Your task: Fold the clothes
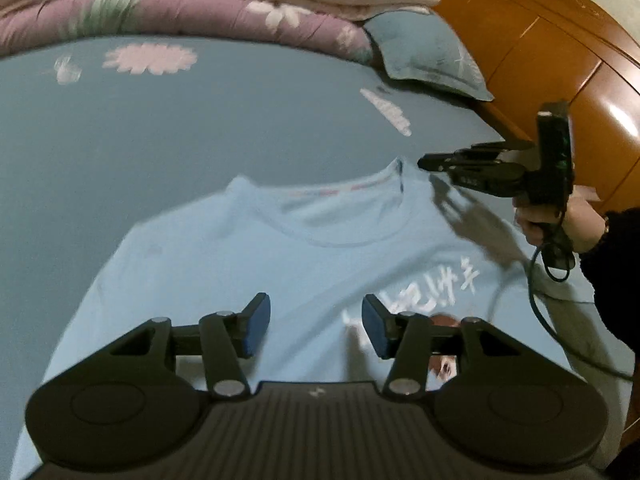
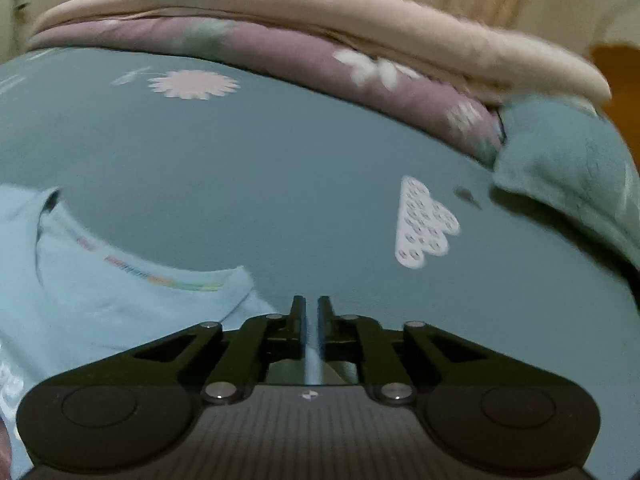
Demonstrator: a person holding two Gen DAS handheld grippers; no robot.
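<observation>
A light blue T-shirt [image 1: 240, 260] with white print [image 1: 460, 284] lies face up on the teal bed sheet [image 1: 200, 120], its collar [image 1: 340, 216] pointing away from me. My left gripper [image 1: 316, 328] hovers over the chest with its blue pads [image 1: 256, 328] well apart and nothing between them. My right gripper [image 1: 424, 163] sits at the shirt's shoulder edge beside the collar, held by a hand [image 1: 560, 220]. In the right wrist view, the T-shirt [image 2: 100, 308] lies to the left, and the right gripper [image 2: 312, 308] has its jaws nearly together with a thin strip of pale blue fabric between them.
A folded pink and purple floral quilt [image 1: 180, 8] lies across the far side of the bed, with a teal pillow [image 1: 424, 52] at its right end. A wooden headboard [image 1: 560, 60] rises on the right. A black cable [image 1: 536, 300] hangs from the right gripper.
</observation>
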